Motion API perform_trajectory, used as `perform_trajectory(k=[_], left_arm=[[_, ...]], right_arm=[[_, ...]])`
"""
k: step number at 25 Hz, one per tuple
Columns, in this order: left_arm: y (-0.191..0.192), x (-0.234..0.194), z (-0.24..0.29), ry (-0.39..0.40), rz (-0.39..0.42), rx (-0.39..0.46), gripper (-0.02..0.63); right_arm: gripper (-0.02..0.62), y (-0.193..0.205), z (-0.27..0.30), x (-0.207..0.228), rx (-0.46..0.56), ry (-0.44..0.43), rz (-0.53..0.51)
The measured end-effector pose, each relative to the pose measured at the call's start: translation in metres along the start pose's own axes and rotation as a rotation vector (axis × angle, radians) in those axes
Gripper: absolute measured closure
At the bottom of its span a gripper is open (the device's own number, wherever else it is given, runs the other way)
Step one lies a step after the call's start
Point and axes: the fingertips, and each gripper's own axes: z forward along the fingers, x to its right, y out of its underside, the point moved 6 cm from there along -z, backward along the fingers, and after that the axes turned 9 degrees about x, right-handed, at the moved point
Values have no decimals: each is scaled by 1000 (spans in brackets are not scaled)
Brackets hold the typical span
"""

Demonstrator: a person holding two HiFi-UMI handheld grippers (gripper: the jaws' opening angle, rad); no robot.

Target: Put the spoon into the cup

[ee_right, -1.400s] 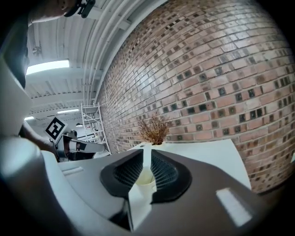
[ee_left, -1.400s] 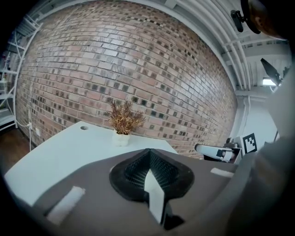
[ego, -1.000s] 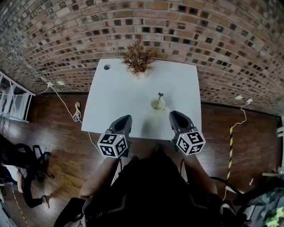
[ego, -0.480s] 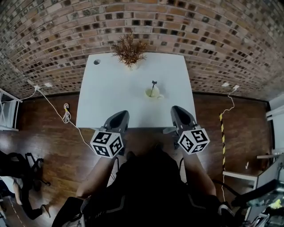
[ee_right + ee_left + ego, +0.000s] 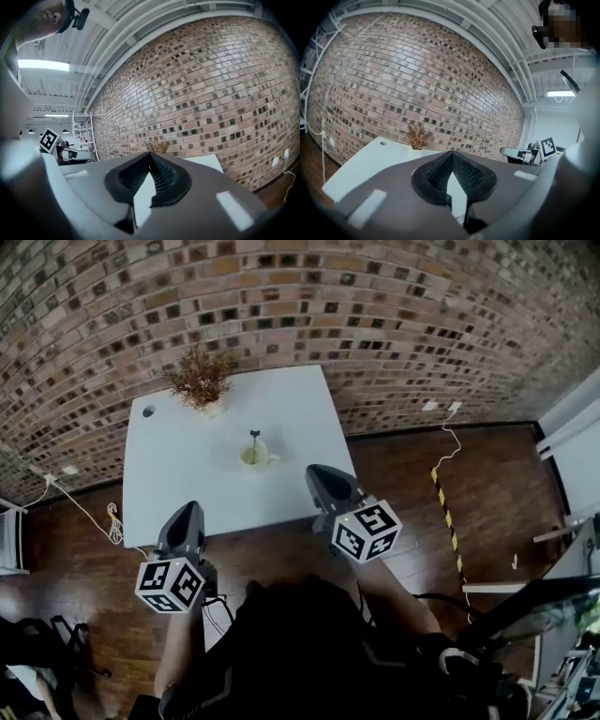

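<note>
**A:** Left claw (image 5: 186, 514), condition?

**B:** Clenched, pads met at the tips, nothing between them. It was held off the near edge of the table (image 5: 169, 493), on the left, well apart from the cup (image 5: 251, 457).

**A:** Right claw (image 5: 321, 476)?

**B:** Also clenched and empty. Its jaws had just been closing, with nothing caught in them. It hung at the table's near right corner, pointed roughly level toward the wall (image 5: 375, 324).

**A:** Spoon (image 5: 254, 438), location?

**B:** It stood in the cup, bowl end down and out of sight, dark handle rising above the rim, nearly upright. The cup sat near the middle of the table, its own handle turned to the right. The plant (image 5: 200, 379) stood near the far edge, apart from it.

**A:** Task status?

**B:** By that lie, judged complete. Neither claw touched either item.

**A:** Handling notes, spoon?

**B:** Judged light, thin and stiff, and likely smooth, so it might have swivelled in a loose pinch. The best hold would have been the handle's upper part, clear of the rim, pads flat on its sides.

**A:** Cup?

**B:** Small and pale, probably light and hard, so breakable if knocked over. A sideways pull on the spoon could have tipped it. A straight lift would have been safer. Material could not be told.
</note>
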Motion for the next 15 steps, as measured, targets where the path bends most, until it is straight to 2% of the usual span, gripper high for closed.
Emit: perform_trajectory(k=[4, 8, 15], left_arm=[[4, 33, 8, -27, 3, 7, 612], [6, 62, 15, -31, 17, 7, 612], [7, 81, 2, -58, 42, 3, 612]], right_arm=[[589, -6, -20, 29, -49, -31, 2], [589, -15, -34, 49, -36, -30, 17], [589, -23, -36, 45, -32, -82, -8]])
